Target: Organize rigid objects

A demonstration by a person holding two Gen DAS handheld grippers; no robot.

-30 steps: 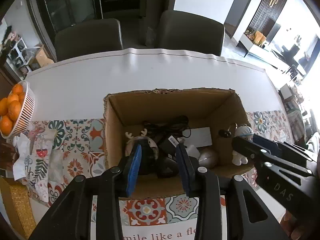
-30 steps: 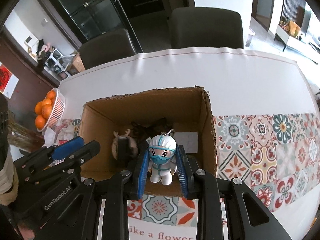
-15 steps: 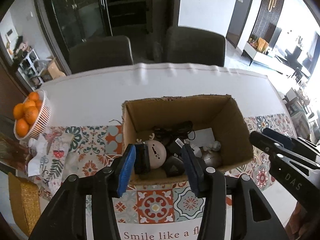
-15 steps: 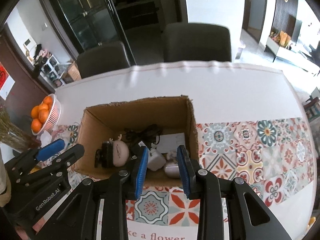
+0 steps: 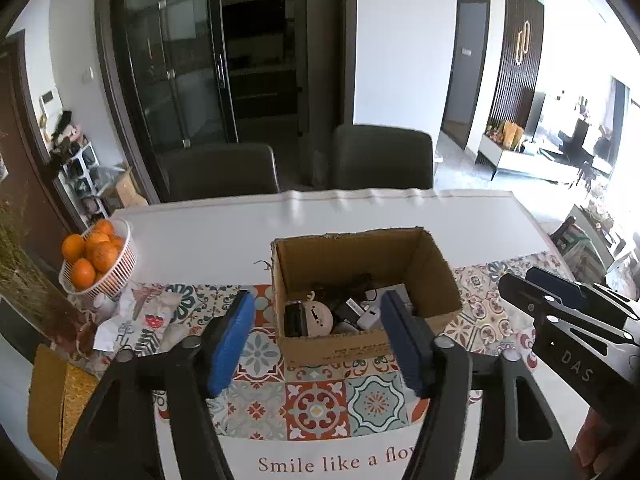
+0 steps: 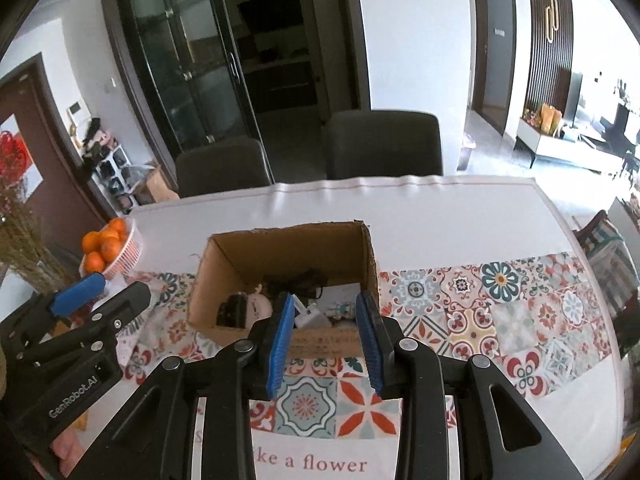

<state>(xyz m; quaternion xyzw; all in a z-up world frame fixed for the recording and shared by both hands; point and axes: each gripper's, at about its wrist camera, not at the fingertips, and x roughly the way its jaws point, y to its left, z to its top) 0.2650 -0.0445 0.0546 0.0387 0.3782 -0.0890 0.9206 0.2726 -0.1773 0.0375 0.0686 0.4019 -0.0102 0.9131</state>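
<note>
Above patterned table runner (image 5: 316,404): left gripper (image 5: 318,340) and right gripper (image 6: 326,336), both spread wide, nothing held. Beyond: open cardboard box (image 5: 434,276) holding round-faced toy (image 5: 318,318), white charger (image 6: 310,318), black cables (image 5: 352,284). Far left: orange basket (image 5: 114,276).

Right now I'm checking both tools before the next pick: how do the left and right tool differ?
The left tool is spread wide, its pads framing the cardboard box; the right tool is open more narrowly. The left tool's body reads "GenRobot.AI", while the right tool's reads "DAS". Both are black with blue pads, hold nothing, and point at the box.
</note>
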